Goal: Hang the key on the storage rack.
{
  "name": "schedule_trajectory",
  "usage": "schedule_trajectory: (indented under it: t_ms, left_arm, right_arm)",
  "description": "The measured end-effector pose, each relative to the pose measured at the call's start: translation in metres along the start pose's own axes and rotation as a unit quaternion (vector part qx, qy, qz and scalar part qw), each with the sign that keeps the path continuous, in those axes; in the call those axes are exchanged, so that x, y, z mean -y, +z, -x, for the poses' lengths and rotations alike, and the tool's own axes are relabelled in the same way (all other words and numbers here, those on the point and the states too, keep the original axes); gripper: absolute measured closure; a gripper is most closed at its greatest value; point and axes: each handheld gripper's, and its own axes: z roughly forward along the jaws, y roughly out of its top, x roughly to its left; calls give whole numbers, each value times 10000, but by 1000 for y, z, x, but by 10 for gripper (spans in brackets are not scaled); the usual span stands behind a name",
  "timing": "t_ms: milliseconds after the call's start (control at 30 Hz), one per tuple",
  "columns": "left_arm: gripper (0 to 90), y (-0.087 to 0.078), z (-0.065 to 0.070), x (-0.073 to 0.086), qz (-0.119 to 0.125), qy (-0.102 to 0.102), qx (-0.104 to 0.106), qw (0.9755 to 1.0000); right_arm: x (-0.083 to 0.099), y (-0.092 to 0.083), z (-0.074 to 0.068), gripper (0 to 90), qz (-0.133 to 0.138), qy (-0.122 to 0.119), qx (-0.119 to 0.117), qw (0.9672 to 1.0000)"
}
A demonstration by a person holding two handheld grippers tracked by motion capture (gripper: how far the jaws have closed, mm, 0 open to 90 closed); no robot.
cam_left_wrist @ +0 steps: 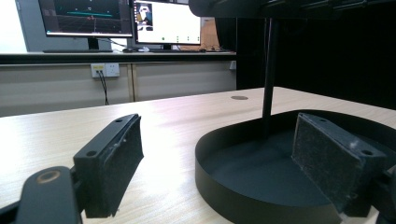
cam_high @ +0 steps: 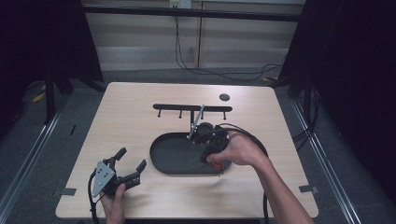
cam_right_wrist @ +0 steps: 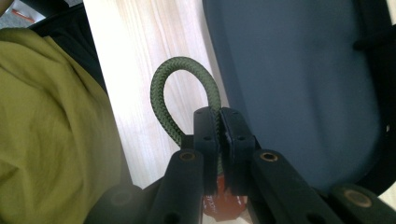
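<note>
My right gripper [cam_high: 207,156] hangs over the right half of a black oval tray [cam_high: 166,161], held in a hand. In the right gripper view its jaws [cam_right_wrist: 219,115] are shut on a green braided cord loop [cam_right_wrist: 161,95], which arches up and to the left of them. Something red-orange [cam_right_wrist: 224,207] shows below the jaws. The cord shows faintly as a thin green ring [cam_high: 196,163] over the tray floor. My left gripper [cam_high: 132,157] rests low at the table's front left, open and holding nothing. Its pads [cam_left_wrist: 114,163] frame the tray's rim [cam_left_wrist: 219,186].
A thin post [cam_high: 196,122] rises from the tray's back and carries a black bar with several hooks [cam_high: 191,108]. A dark round hole [cam_high: 224,97] lies in the table behind it. Yellow-green cloth [cam_right_wrist: 51,130] is close at the left of the right gripper view.
</note>
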Motion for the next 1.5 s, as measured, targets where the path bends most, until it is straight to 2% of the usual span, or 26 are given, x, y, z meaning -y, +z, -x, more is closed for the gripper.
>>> schedule_trajectory:
  t_ms: [200, 233, 367, 533, 700, 833, 1200, 1500]
  left_arm:
    - [159, 0, 0, 0, -1, -7, -1, 10000]
    - [160, 0, 0, 0, -2, 2, -10, 10000]
    - [160, 0, 0, 0, -1, -2, -13, 10000]
    - [159, 0, 0, 0, -2, 5, -14, 10000]
    - [159, 0, 0, 0, -2, 7, -4, 10000]
    - [159, 0, 0, 0, -2, -1, 2, 10000]
    - [159, 0, 0, 0, -1, -6, 7, 10000]
    - [160, 0, 0, 0, -1, 4, 1, 10000]
  right_arm:
    - [-7, -9, 5, 858, 101, 59, 108, 9999]
    - [-8, -11, 7, 858, 122, -3, 109, 9999]
    - [-13, -18, 10, 858, 56, 17, 148, 9999]
    - [-17, -26, 18, 858, 111, 52, 228, 9997]
    - [-16, -36, 26, 857, 182, 141, 282, 9993]
    - [-15, -42, 29, 857, 359, 227, 315, 9986]
    - [-25, -62, 40, 857, 498, 278, 384, 9976]
    - [-29, -72, 50, 857, 556, 466, 527, 9960]
